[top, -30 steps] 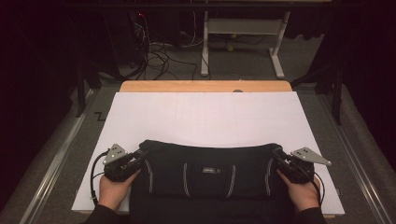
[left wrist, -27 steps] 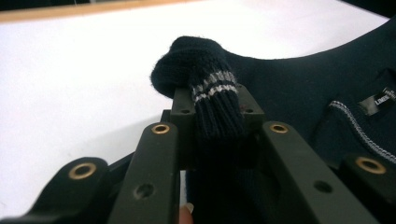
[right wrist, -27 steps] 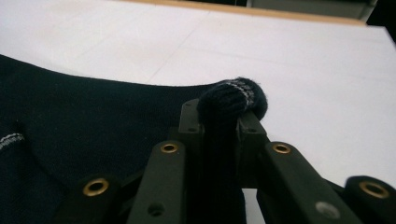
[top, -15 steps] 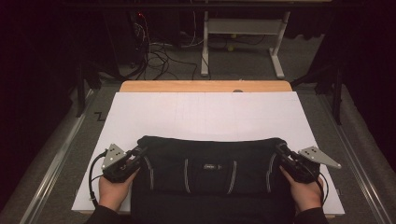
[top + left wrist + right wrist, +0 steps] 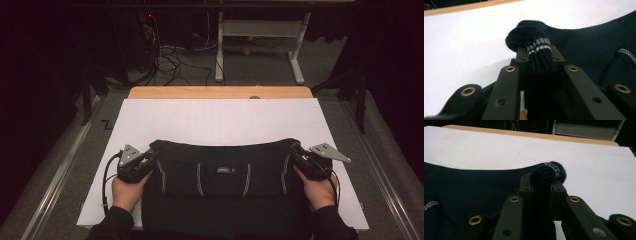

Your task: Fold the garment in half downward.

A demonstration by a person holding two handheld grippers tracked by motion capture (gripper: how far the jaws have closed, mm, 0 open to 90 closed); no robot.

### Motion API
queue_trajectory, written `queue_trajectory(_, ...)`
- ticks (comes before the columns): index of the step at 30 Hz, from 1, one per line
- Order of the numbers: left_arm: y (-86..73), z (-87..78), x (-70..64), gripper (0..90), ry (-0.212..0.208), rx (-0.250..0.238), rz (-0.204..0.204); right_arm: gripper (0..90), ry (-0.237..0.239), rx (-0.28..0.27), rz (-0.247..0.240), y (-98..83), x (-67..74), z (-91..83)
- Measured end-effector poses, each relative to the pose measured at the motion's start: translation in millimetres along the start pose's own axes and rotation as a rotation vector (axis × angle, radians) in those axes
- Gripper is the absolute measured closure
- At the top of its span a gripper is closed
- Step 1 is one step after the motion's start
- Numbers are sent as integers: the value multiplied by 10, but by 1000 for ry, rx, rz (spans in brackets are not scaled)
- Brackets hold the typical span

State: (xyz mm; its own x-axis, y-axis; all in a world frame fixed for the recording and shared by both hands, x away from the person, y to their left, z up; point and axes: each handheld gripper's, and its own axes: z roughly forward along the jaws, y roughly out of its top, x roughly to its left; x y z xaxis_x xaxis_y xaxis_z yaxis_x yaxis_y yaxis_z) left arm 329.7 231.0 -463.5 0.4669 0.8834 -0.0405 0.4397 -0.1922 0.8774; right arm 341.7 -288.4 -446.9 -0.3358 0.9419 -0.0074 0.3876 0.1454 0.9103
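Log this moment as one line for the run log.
left hand-held gripper: shut on garment corner | right hand-held gripper: shut on opposite corner | white table

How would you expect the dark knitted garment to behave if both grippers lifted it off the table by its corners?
Probably floppy: the garment bunches between the left gripper jaws. Its unsupported middle would likely sag. The ribbed knit seems unlikely to slip.

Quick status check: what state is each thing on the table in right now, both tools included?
Dark navy knitted garment with grey stripes: spread flat on the table, its two far corners bunched and pinched.
Left tool: shut on the garment's left corner, knit rolled between its jaws.
Right tool: shut on the garment's right corner.
White sheet covering the table: flat, bare beyond the garment.
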Motion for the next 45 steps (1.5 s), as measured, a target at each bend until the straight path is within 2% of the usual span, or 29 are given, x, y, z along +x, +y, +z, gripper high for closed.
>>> queue_trajectory(5,146,20,55,719,13,-18,6,776,-4,-17,-2,102,-19,77)
queue_trajectory(9,289,7,66,719,32,-28,35,776,-17,-29,-16,195,-20,95)
queue_trajectory(14,390,31,97,720,60,-15,51,777,-20,-41,-32,294,-24,90)
queue_trajectory(24,722,-16,186,719,85,-67,21,777,-51,-95,-69,642,3,60)
queue_trajectory(29,925,41,276,718,109,-95,4,777,-72,-119,-66,841,-45,160)
queue_trajectory(32,954,80,287,718,117,-97,2,777,-79,-121,-65,898,-60,204)
queue_trajectory(36,905,226,330,714,109,-60,-39,775,-89,-93,-66,903,-79,339)
queue_trajectory(37,878,278,341,695,104,-42,-51,773,-93,-56,-66,861,-80,426)
queue_trajectory(38,861,310,348,695,101,-31,-59,773,-93,-56,-66,861,-80,426)
queue_trajectory(39,813,387,376,661,91,1,-88,770,-90,-27,-62,820,-75,492)
queue_trajectory(43,745,465,398,660,96,26,-84,759,-90,25,-53,750,-77,612)
queue_trajectory(45,715,491,428,567,73,34,-113,641,-85,59,-37,718,-85,687)
